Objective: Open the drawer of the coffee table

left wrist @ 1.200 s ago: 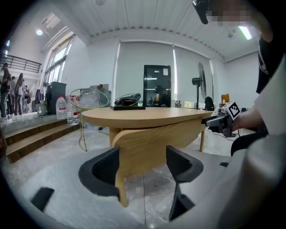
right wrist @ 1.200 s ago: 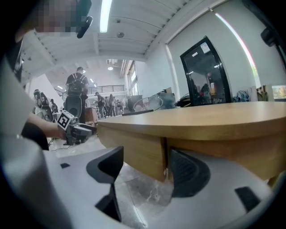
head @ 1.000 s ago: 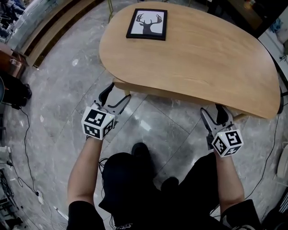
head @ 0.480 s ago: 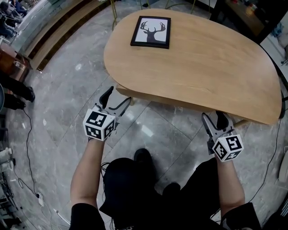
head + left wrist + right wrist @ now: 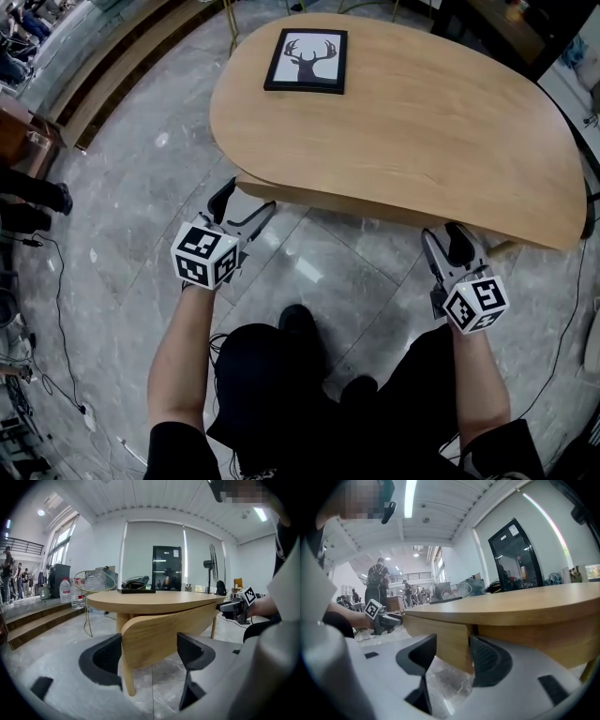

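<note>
The oval wooden coffee table [image 5: 403, 122] stands in front of me, and its curved drawer front [image 5: 309, 195] shows just under the near edge. My left gripper [image 5: 247, 199] is at the drawer front's left end. In the left gripper view that end [image 5: 159, 634] sits between the jaws of the left gripper [image 5: 149, 656], which are opening wide. My right gripper [image 5: 442, 234] is at the right end. In the right gripper view the panel's end [image 5: 440, 634] lies between the closing jaws of the right gripper [image 5: 451, 656]; a gap remains on one side.
A framed deer picture [image 5: 306, 59] lies on the far left of the tabletop. A table leg [image 5: 126, 677] stands behind the drawer's left end. Wooden steps [image 5: 112, 66] and a cable [image 5: 56, 309] lie to the left. My shoes [image 5: 292, 319] rest on the marble floor.
The left jaws have spread a little wider and the right jaws have narrowed around the drawer's end. Both hands stay at the table's near edge.
</note>
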{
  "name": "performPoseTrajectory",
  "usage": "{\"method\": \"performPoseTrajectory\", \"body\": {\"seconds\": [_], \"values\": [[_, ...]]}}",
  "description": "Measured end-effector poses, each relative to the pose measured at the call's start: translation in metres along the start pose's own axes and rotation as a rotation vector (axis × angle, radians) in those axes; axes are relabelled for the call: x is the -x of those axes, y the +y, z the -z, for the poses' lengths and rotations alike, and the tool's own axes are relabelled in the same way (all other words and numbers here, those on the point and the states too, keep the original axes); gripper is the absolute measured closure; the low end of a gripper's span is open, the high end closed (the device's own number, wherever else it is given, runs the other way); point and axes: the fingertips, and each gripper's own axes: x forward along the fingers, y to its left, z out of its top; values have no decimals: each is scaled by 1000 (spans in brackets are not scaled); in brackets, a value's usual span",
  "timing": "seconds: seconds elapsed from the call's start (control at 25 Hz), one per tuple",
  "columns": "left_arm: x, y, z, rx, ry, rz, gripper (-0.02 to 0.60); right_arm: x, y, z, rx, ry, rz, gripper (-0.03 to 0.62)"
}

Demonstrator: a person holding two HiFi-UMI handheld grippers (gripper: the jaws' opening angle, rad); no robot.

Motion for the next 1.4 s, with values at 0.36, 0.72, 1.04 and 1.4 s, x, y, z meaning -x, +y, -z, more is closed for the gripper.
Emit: {"method": "performPoseTrajectory", "body": {"seconds": [0.36,0.72,1.04,1.4], "values": [[25,-7,16,-139,79,-31,266,22,15,9,30,48,-31,383],[16,1,-1,-256,112,43,218,5,10,10,127,134,-144,366],[5,-9,4,-283,111,60,268,7,8,11,177,169,-159,436],[15,-17,7,-284,124,92,288,15,11,13,161,154,-154,444]]}}
